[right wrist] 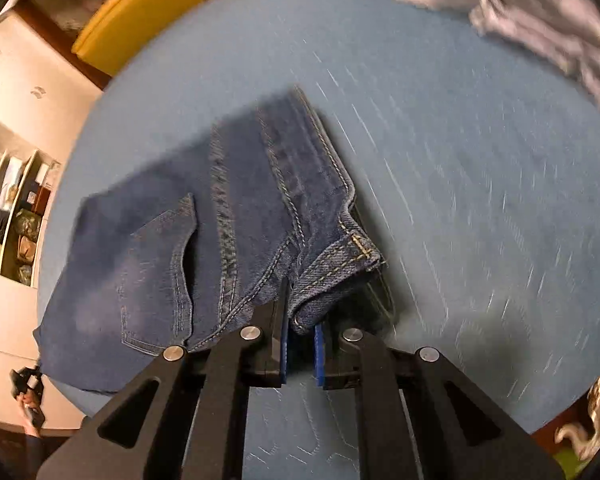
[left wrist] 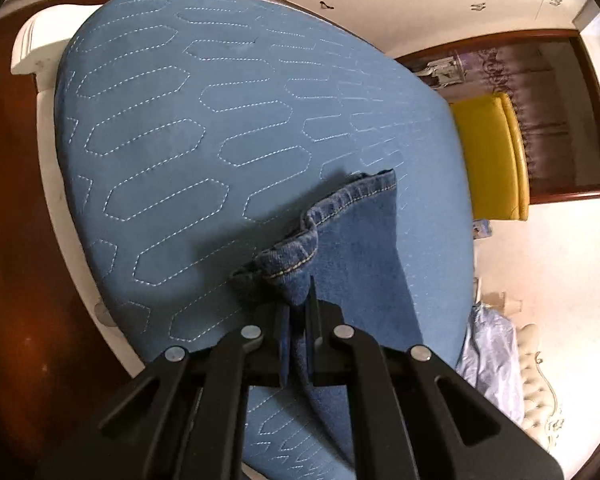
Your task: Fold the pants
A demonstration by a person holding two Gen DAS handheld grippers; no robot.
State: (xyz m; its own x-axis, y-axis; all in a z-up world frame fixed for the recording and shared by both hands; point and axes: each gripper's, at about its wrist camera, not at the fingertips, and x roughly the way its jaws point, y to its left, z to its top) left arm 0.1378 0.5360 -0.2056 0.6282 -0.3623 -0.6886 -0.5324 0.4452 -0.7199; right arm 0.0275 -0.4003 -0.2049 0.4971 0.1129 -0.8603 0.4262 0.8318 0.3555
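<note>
Spread across a quilted blue bedcover, the jeans are pinched at the hem by the left gripper and at the waistband by the right gripper. Folding seems barely begun; halving remains.

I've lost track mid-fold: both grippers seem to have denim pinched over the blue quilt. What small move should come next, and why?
Probably lower both ends onto the quilted blue bedcover before letting go. The left gripper is shut on the jeans' leg hem, the right gripper on the waistband, and the denim between them looks lifted and bunched rather than lying flat.
</note>
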